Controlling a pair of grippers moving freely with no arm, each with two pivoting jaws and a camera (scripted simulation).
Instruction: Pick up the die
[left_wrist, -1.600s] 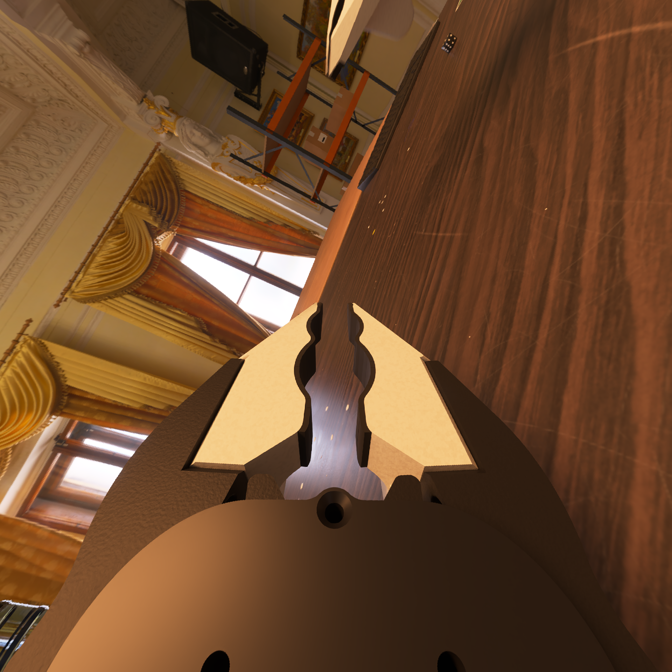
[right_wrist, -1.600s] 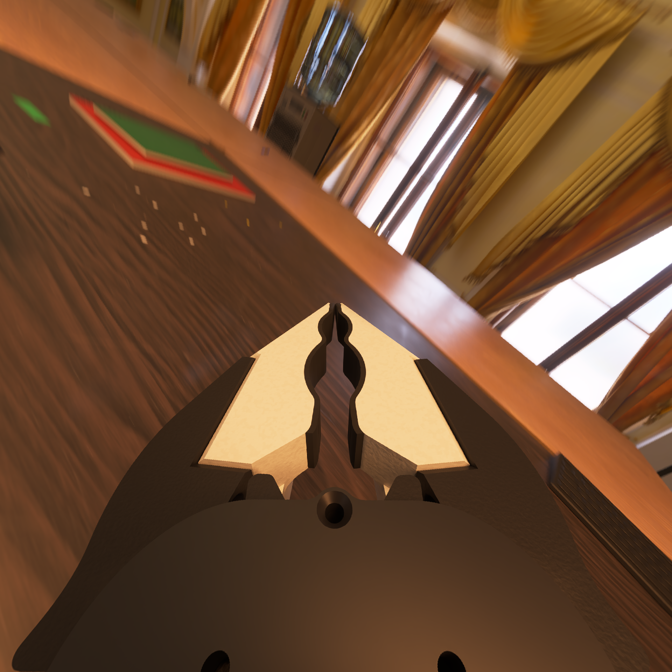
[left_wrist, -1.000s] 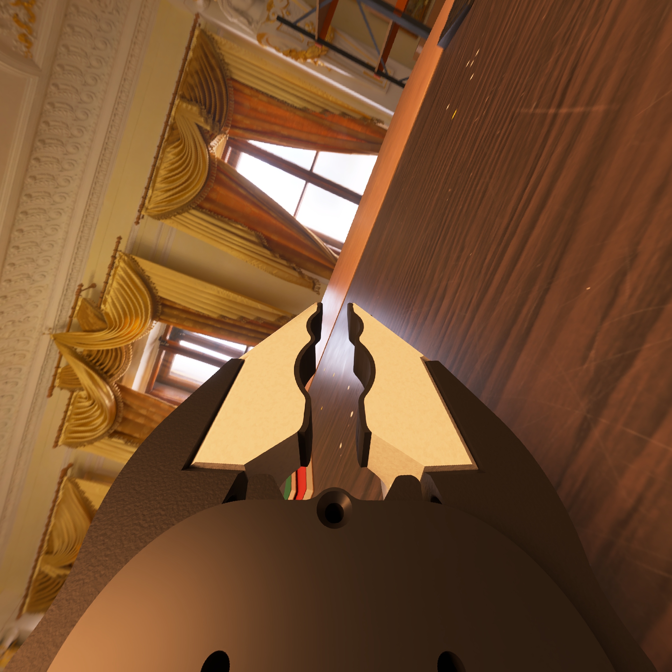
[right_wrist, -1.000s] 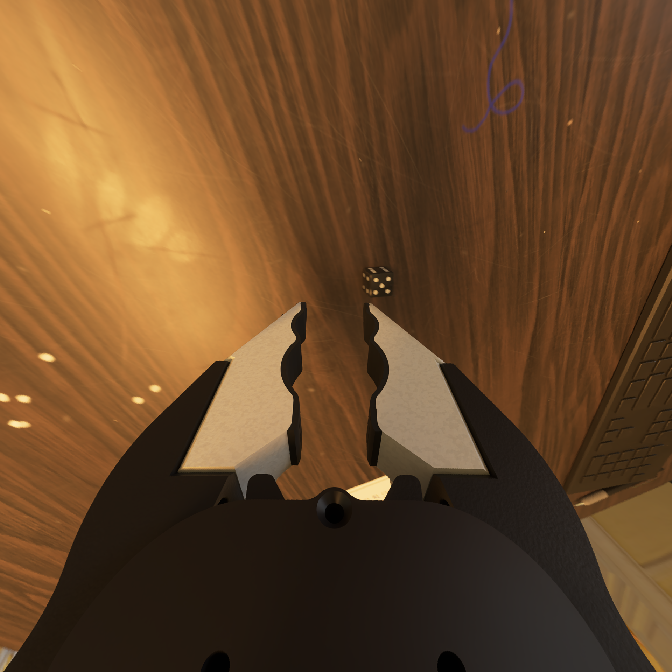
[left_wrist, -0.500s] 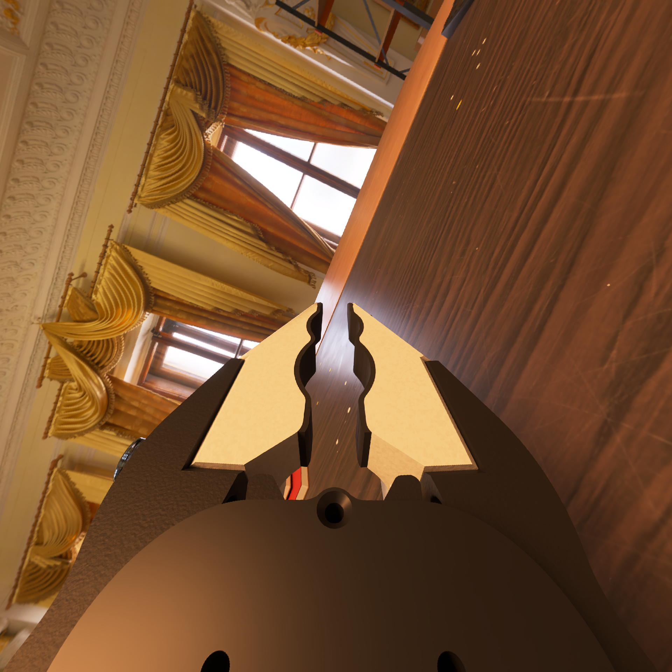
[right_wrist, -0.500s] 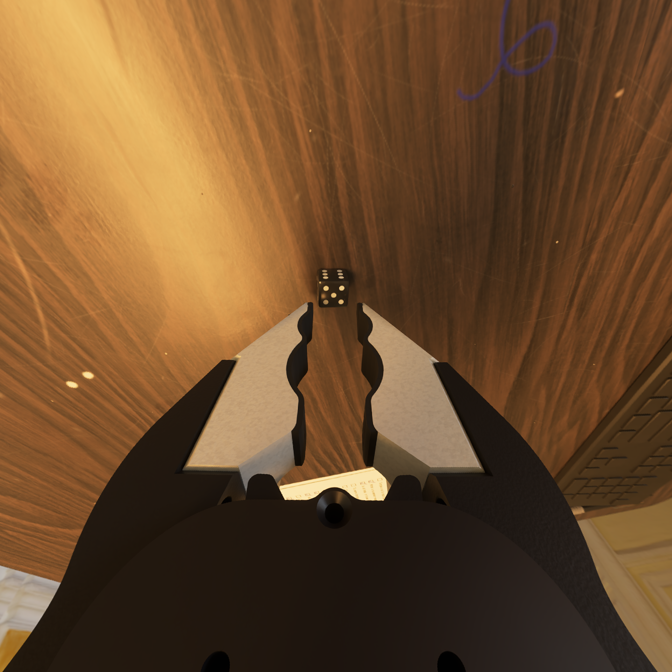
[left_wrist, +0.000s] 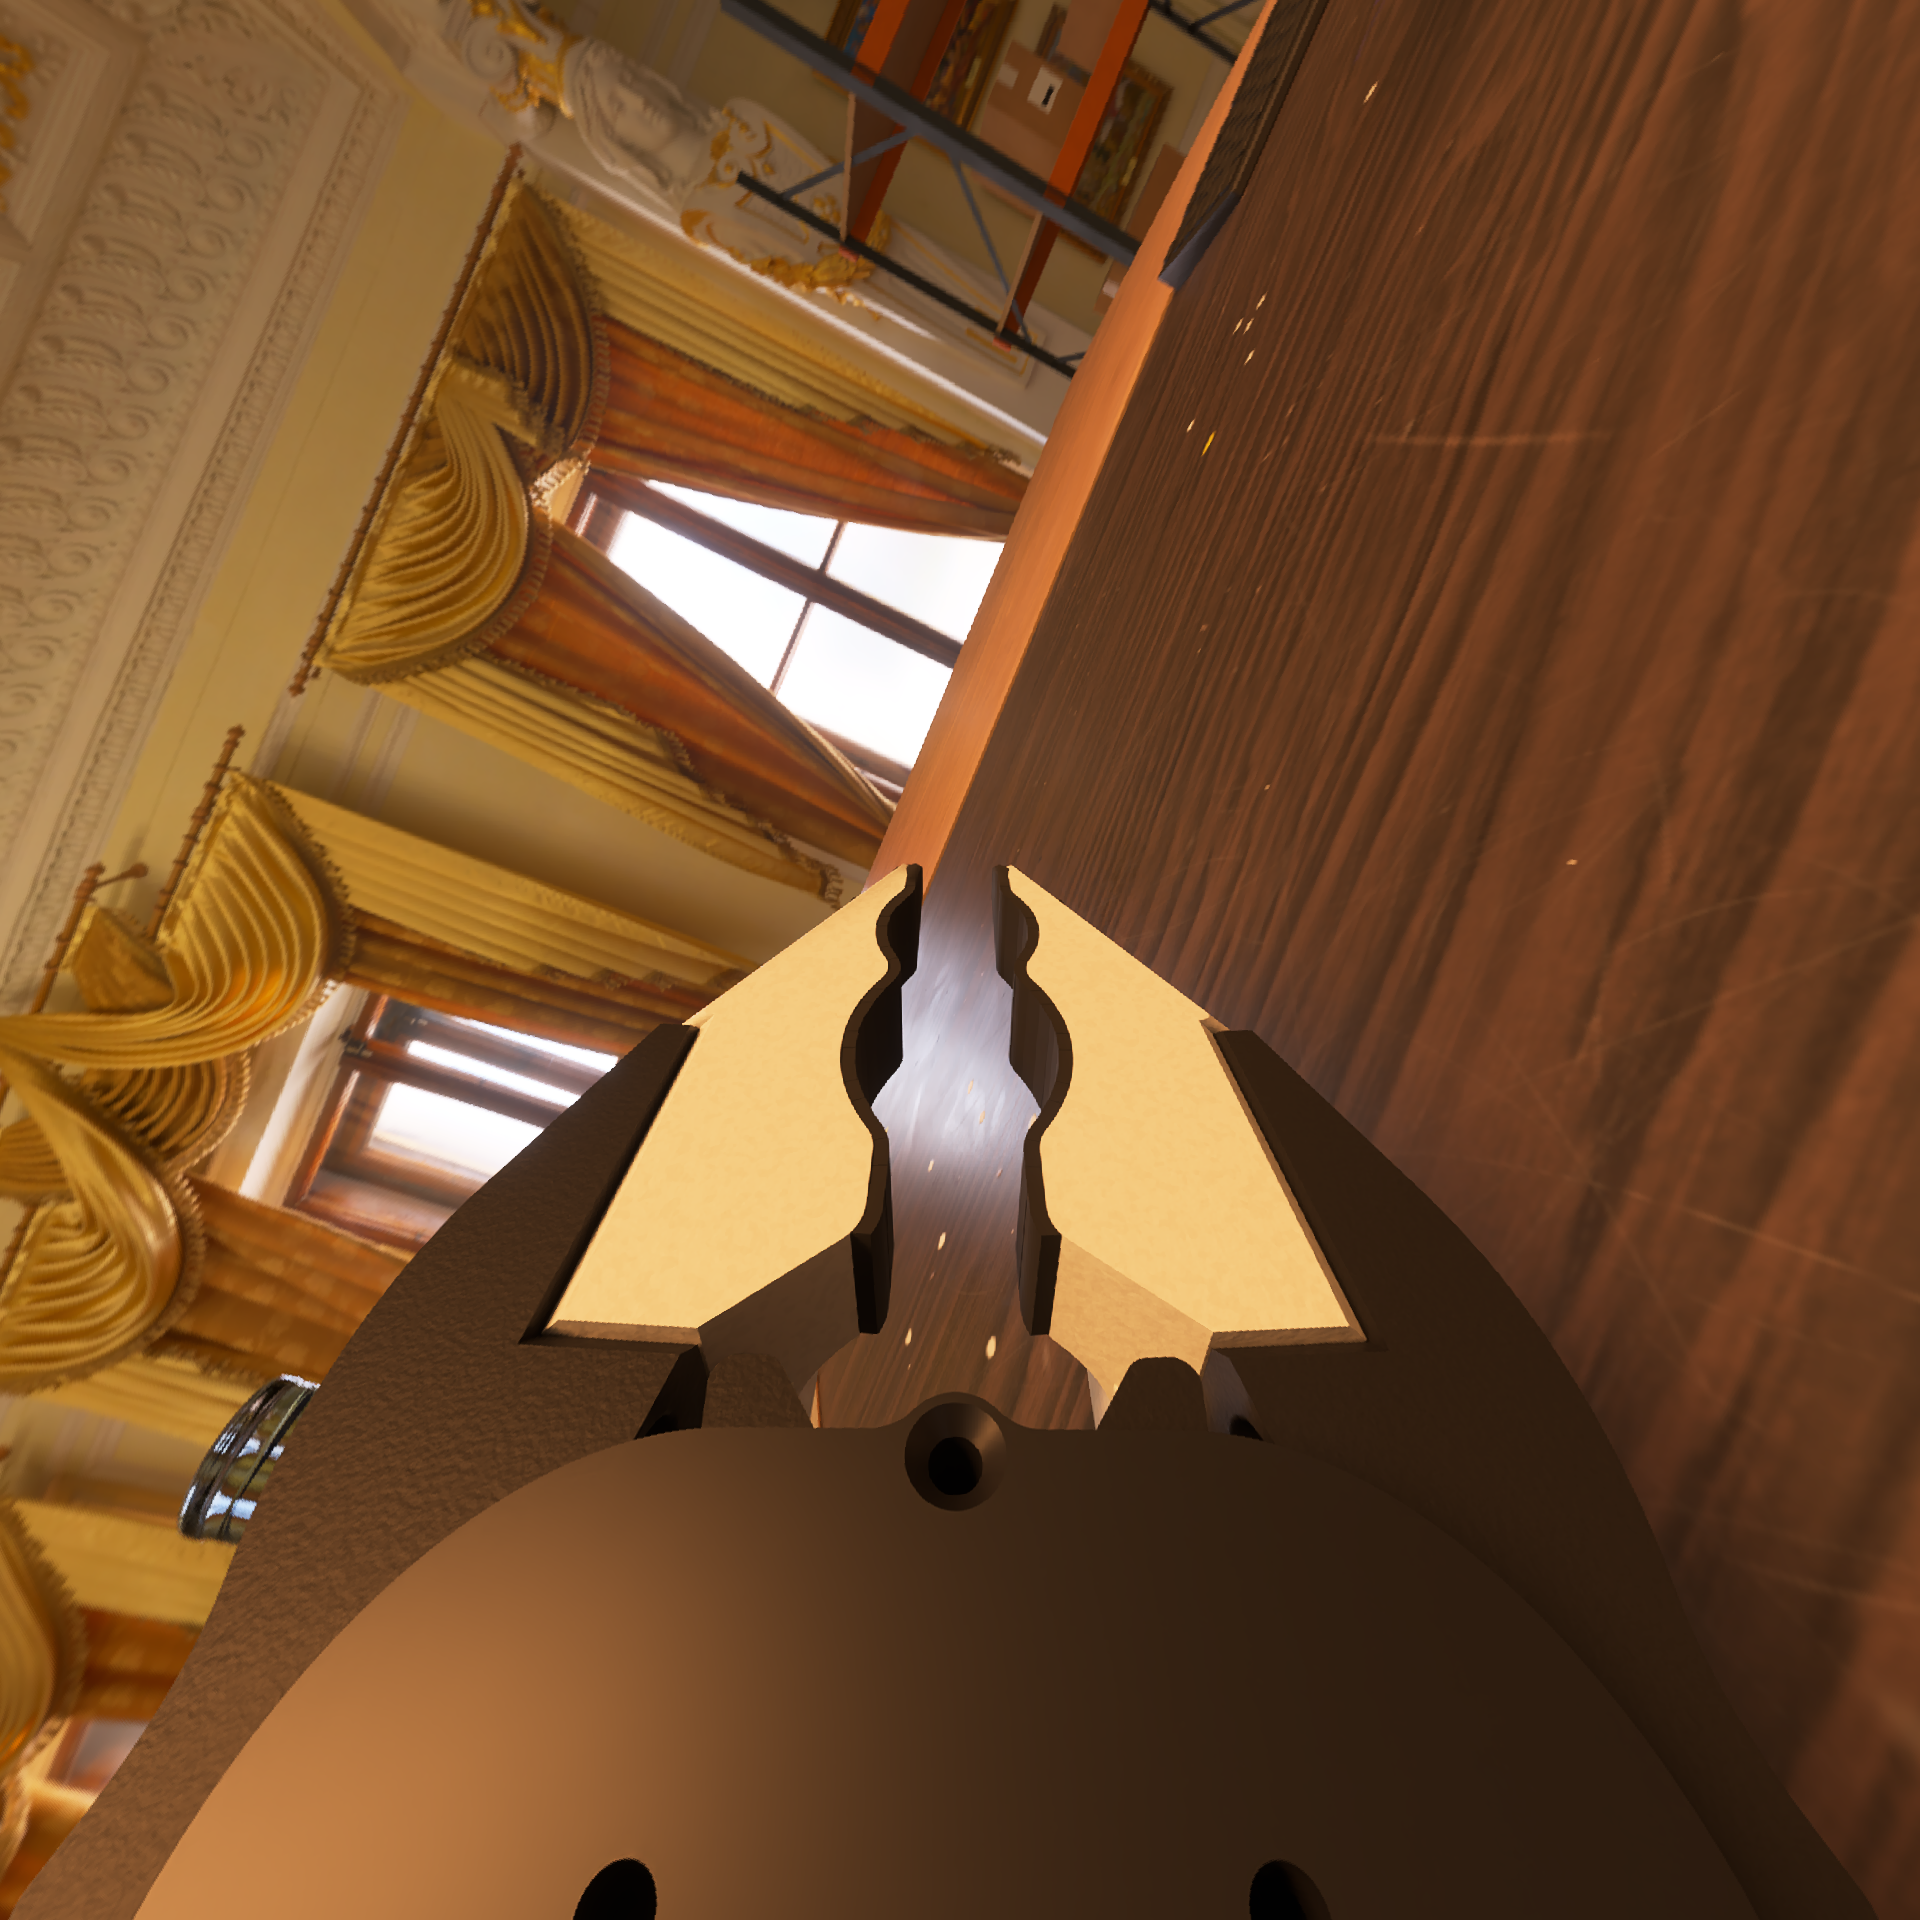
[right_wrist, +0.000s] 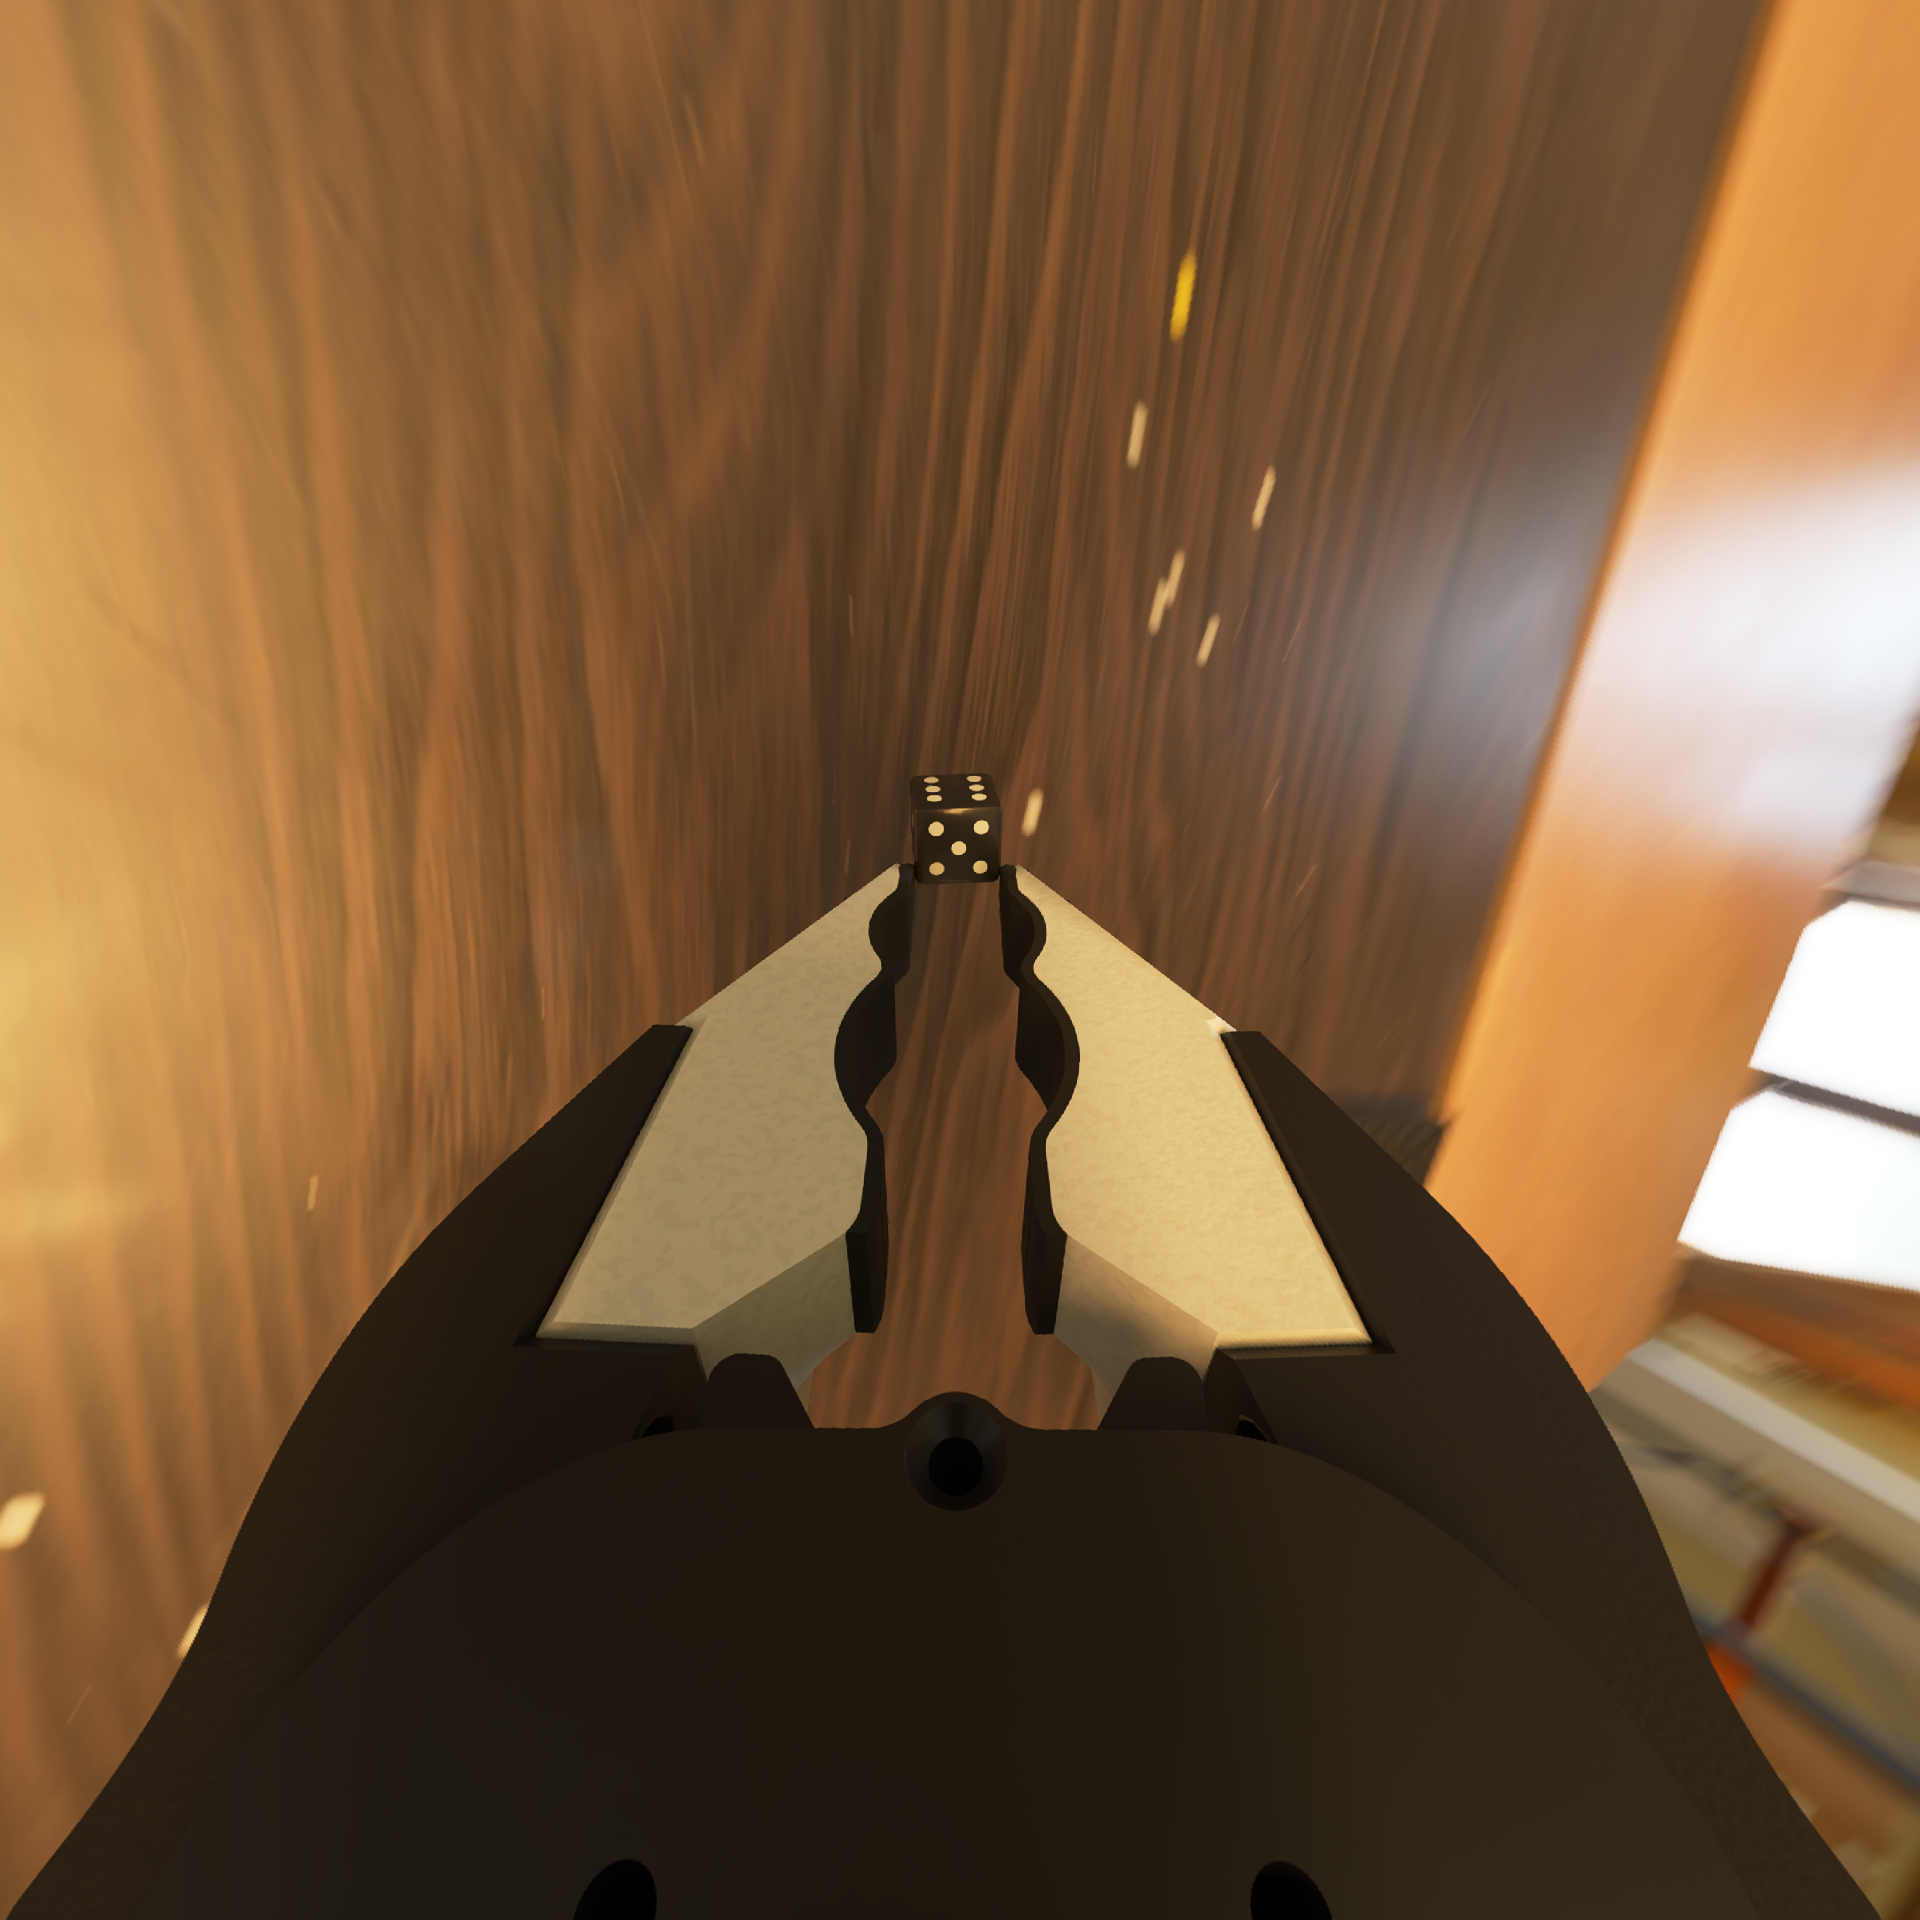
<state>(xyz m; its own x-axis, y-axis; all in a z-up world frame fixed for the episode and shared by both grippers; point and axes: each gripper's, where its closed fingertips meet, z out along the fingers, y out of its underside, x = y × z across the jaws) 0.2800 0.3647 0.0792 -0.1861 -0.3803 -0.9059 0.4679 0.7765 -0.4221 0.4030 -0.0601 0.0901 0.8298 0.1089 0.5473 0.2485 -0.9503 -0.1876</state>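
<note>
Black die (right_wrist: 956, 831) pinched at very tips of right gripper (right_wrist: 956, 875), wooden table (right_wrist: 520, 623) behind. Likely light, rigid, slick; flat opposite faces best hold. Left gripper (left_wrist: 956, 883) slightly apart, empty.

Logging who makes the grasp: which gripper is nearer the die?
Right. The right gripper has the die pinched at its fingertips. The left gripper points along bare table; no die shows in its view.
</note>
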